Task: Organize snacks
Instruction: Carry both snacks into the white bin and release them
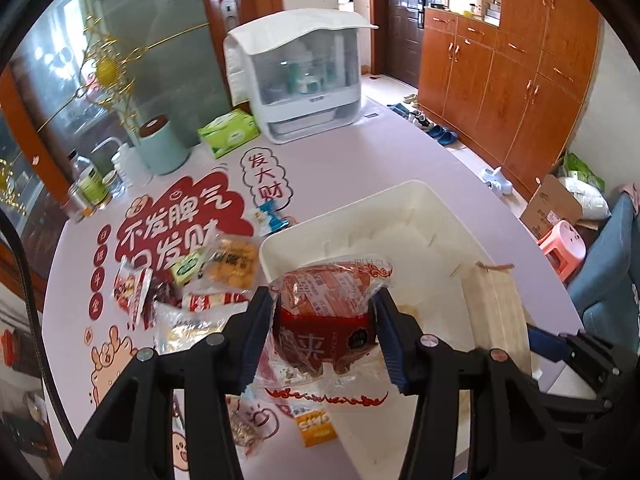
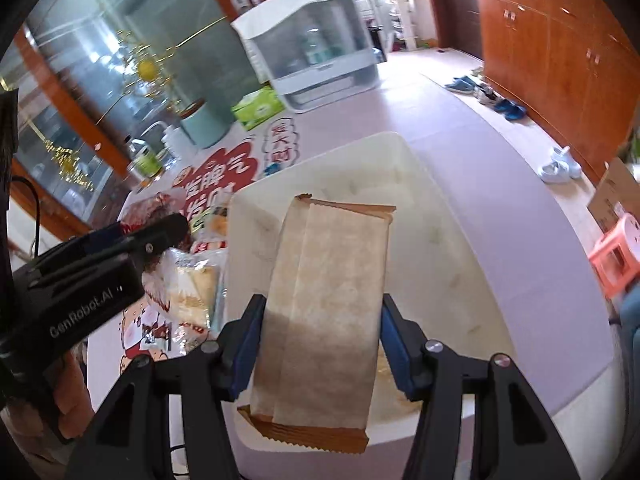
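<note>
Both grippers carry a snack over the white plastic bin, so the step in hand looks like the drop: bring each packet low over the bin floor before letting the claws part, so nothing bounces out over the rim.

The left gripper is clamped on a red snack packet, its blue pads pinching the sides of a crinkly clear film wrapper with red print (the film bulges above the grip, so it will likely slump once freed). It hangs over the bin's near-left corner; easing it further inward seems wise.

The right gripper is clamped on a flat tan packet, matte and paper-like, with a centre seam and brown serrated ends. It stands on end above the bin's near part; tilting it flat first should let it lie neatly.

The bin is smooth, glossy and round-cornered, and looks nearly bare inside. The remaining loose snacks lie in a heap on the pink tablecloth, just beside the bin's left wall.
</note>
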A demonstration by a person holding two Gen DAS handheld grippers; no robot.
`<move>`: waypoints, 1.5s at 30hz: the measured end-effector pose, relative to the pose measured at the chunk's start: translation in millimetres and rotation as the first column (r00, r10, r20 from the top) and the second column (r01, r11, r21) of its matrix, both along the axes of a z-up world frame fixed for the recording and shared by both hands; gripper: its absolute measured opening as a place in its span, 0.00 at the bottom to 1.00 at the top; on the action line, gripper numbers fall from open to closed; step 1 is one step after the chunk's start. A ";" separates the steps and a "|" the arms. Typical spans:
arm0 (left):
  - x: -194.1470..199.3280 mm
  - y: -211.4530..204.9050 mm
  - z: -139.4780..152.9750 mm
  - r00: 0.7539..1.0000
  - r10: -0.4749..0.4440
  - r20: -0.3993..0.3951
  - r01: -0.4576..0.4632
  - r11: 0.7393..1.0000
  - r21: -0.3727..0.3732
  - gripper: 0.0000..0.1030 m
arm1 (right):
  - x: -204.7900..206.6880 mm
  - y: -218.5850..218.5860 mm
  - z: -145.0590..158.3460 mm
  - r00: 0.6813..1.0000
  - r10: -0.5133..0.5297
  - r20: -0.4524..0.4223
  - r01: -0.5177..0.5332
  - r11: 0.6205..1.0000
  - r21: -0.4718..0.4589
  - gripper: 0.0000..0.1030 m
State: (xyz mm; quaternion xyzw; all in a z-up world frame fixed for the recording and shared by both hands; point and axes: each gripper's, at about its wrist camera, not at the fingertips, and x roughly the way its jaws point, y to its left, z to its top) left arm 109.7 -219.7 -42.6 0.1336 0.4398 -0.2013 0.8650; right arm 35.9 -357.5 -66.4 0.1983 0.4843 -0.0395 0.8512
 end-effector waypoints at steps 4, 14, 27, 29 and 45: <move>5.7 -11.1 -1.0 1.000 -0.004 -0.004 0.004 1.000 0.006 0.48 | -0.8 -7.7 -6.1 1.000 -0.023 -0.016 0.023 1.000 0.000 0.55; 19.7 -25.4 -17.0 1.000 -0.001 -0.026 0.002 0.999 0.055 0.49 | 0.4 -18.3 -12.0 0.998 -0.046 -0.044 0.045 0.999 -0.030 0.55; 33.3 -41.9 -42.6 0.997 -0.016 -0.069 0.024 0.994 0.111 0.59 | -0.2 -24.0 -19.3 0.996 -0.041 -0.075 0.041 0.999 0.007 0.56; 31.7 -44.4 -43.4 0.997 -0.029 -0.065 0.036 0.993 0.115 0.80 | -1.5 -24.3 -17.9 0.997 -0.043 -0.070 0.043 0.999 0.006 0.56; 20.1 -42.4 -48.3 0.995 -0.046 -0.090 0.056 0.991 0.122 0.95 | -4.4 -21.8 -22.5 0.994 -0.057 -0.096 0.059 0.998 0.026 0.56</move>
